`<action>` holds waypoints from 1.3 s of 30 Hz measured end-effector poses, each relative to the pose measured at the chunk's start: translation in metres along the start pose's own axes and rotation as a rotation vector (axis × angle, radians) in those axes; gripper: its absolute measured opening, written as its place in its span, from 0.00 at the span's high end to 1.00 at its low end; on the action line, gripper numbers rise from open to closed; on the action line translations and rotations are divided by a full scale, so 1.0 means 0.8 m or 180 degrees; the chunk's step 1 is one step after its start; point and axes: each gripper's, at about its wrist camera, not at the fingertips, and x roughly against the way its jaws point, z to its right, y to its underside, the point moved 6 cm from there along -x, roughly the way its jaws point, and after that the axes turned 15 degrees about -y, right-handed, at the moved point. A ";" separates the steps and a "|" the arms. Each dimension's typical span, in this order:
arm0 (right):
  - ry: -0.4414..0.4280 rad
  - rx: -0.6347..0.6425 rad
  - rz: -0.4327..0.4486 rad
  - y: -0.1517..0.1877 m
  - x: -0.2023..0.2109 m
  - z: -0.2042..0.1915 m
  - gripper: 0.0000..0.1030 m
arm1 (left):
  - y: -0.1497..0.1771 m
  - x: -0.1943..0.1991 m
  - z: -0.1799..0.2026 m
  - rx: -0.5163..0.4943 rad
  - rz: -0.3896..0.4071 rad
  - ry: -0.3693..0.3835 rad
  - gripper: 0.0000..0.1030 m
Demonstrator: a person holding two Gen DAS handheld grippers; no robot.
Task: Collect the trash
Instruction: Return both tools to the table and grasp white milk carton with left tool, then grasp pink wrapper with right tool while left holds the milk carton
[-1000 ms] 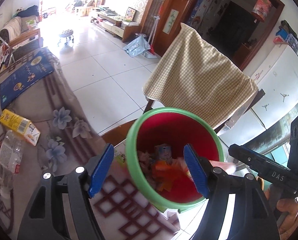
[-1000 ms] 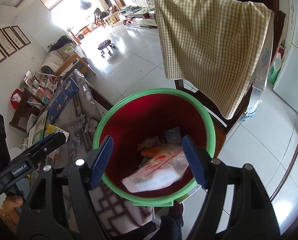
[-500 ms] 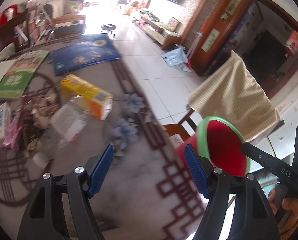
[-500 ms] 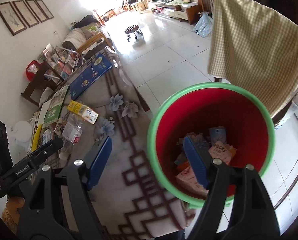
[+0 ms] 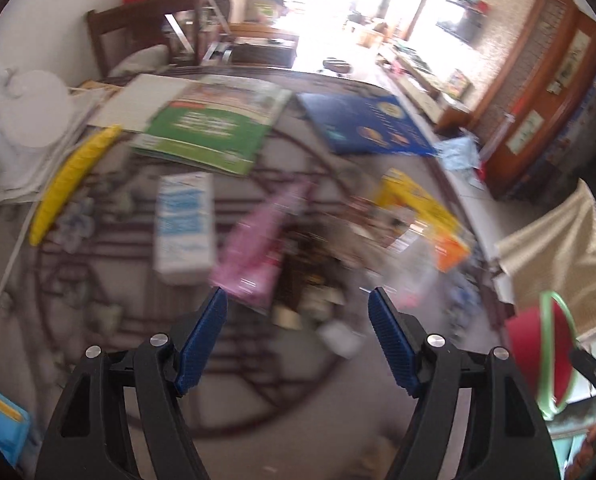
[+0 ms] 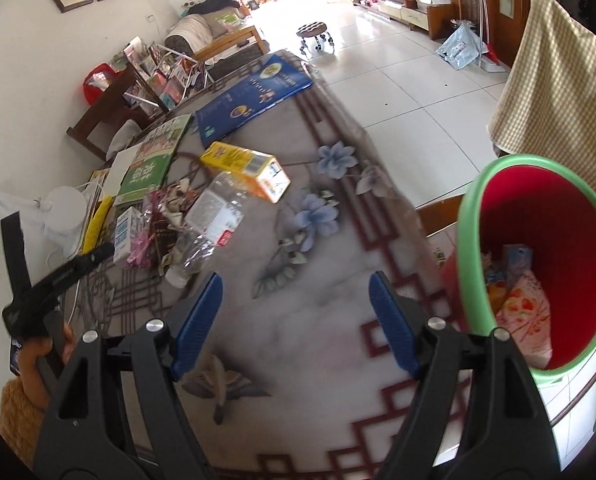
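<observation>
A table [image 6: 321, 312] under a grey cloth patterned with flowers and dark red fretwork; a red bin [image 6: 537, 264] with a green rim stands just off its edge, and everything below is placed from that bin. Inside the bin lie wrappers [image 6: 525, 300] – a pink one uppermost, a small blue carton behind it. The right gripper [image 6: 294, 312] hangs above bare cloth just beside the bin, blue pads apart, nothing between them. The left gripper [image 5: 298, 336] is well away from the bin [image 5: 545, 356], over a blurred heap of litter, pads also apart and empty; a hand [image 6: 42, 356] in a mustard sleeve holds it. In that heap, far from the bin: a clear bottle [image 6: 210, 228], a yellow carton [image 6: 246, 170] beyond it, a pink packet [image 5: 258, 248] and a white-and-blue box [image 5: 184, 226] side by side. Past the heap lie a green booklet [image 6: 154, 164] and a blue book [image 6: 254, 96]. Behind the bin, a checked cloth [image 6: 557, 92] drapes a chair
</observation>
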 end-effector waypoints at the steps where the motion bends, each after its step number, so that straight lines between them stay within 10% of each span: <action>1: 0.0004 -0.0007 -0.0002 0.004 -0.002 -0.005 0.28 | -0.009 -0.011 -0.016 0.0046 -0.0003 -0.0071 0.32; 16: 0.0267 -0.0327 0.0032 0.055 -0.027 -0.051 0.28 | -0.067 -0.173 -0.085 0.0029 -0.0498 -0.0216 0.32; 19: 0.0306 -0.0332 0.0008 0.058 -0.034 -0.060 0.28 | -0.066 -0.183 -0.081 -0.0005 -0.0532 -0.0170 0.45; 39: -0.0113 0.0632 -0.0631 -0.007 -0.220 -0.215 0.28 | 0.064 -0.077 -0.144 -0.0320 -0.0365 -0.0011 0.47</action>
